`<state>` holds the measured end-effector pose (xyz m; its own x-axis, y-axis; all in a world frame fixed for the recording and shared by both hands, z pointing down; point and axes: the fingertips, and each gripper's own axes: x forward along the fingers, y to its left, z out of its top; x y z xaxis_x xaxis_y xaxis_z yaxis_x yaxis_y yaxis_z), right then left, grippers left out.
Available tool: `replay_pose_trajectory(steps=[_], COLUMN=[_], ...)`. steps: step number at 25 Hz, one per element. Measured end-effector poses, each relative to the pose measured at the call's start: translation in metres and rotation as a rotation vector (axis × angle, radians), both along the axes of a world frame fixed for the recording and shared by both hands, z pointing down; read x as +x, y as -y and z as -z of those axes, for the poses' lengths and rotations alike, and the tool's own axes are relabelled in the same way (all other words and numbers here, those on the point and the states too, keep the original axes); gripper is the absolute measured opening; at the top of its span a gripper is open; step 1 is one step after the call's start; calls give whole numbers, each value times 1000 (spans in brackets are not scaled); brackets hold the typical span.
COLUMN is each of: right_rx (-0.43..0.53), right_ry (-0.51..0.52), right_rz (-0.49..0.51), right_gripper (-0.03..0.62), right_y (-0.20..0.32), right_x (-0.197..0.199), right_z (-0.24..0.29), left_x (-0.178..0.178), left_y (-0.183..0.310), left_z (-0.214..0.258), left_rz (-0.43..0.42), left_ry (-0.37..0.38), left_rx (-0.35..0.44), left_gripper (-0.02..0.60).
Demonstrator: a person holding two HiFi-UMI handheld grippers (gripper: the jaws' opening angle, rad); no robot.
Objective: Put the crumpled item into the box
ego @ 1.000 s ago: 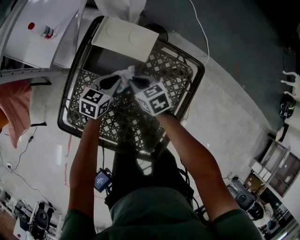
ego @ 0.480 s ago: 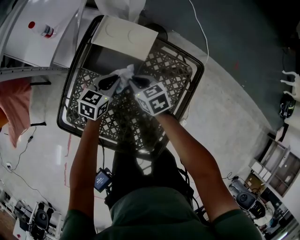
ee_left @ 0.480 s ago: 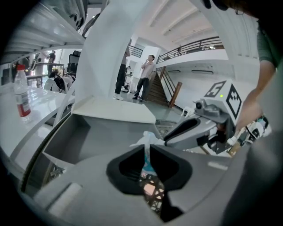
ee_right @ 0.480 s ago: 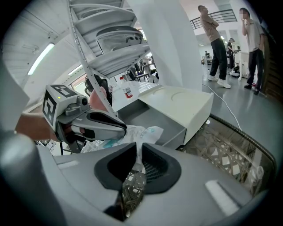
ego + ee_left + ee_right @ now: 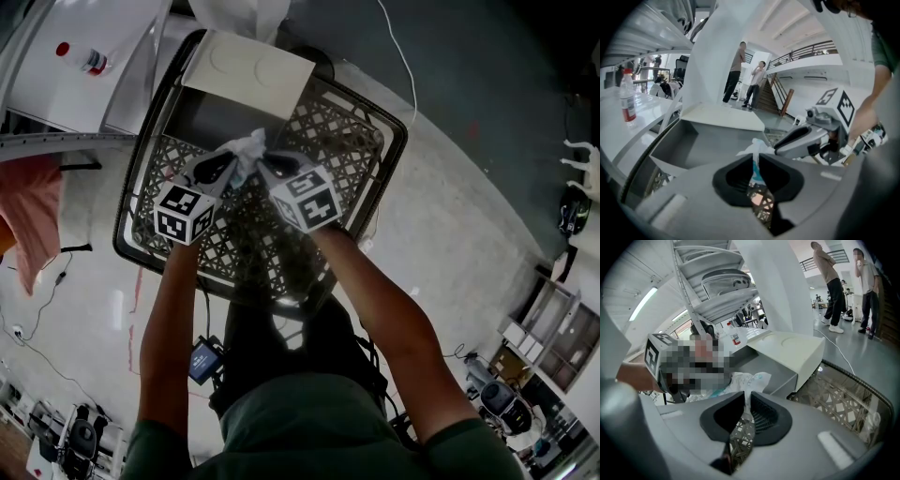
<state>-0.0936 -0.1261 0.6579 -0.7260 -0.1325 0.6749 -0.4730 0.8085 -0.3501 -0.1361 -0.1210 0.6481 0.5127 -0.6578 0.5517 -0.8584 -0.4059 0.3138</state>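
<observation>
Box (image 5: 202, 117) in lattice basket (image 5: 398, 141), crumpled item (image 5: 250, 145) before it, bottle (image 5: 86, 61) beside

I work in a big open lab or workshop hall.
Bare grey floor (image 5: 469, 206) with loose cables (image 5: 405, 66), a white desk (image 5: 47, 89), a staircase (image 5: 774, 96) to a railed gallery (image 5: 801, 49), two people (image 5: 736, 70) standing about.
</observation>
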Motion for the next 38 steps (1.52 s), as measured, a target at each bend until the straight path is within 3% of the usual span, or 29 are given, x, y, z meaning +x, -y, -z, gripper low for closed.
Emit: replay_pose_trajectory(steps=[38], right_rx=[-53], right_ry=[49], right_rz=[0], right_gripper=[51], right_y=[0], right_x=[5], right_z=[-2], left_x=[-4], left_y=[-4], left_z=[2], left_rz=[44], left_ry=[-56], left_rx=[9], left_gripper=[67])
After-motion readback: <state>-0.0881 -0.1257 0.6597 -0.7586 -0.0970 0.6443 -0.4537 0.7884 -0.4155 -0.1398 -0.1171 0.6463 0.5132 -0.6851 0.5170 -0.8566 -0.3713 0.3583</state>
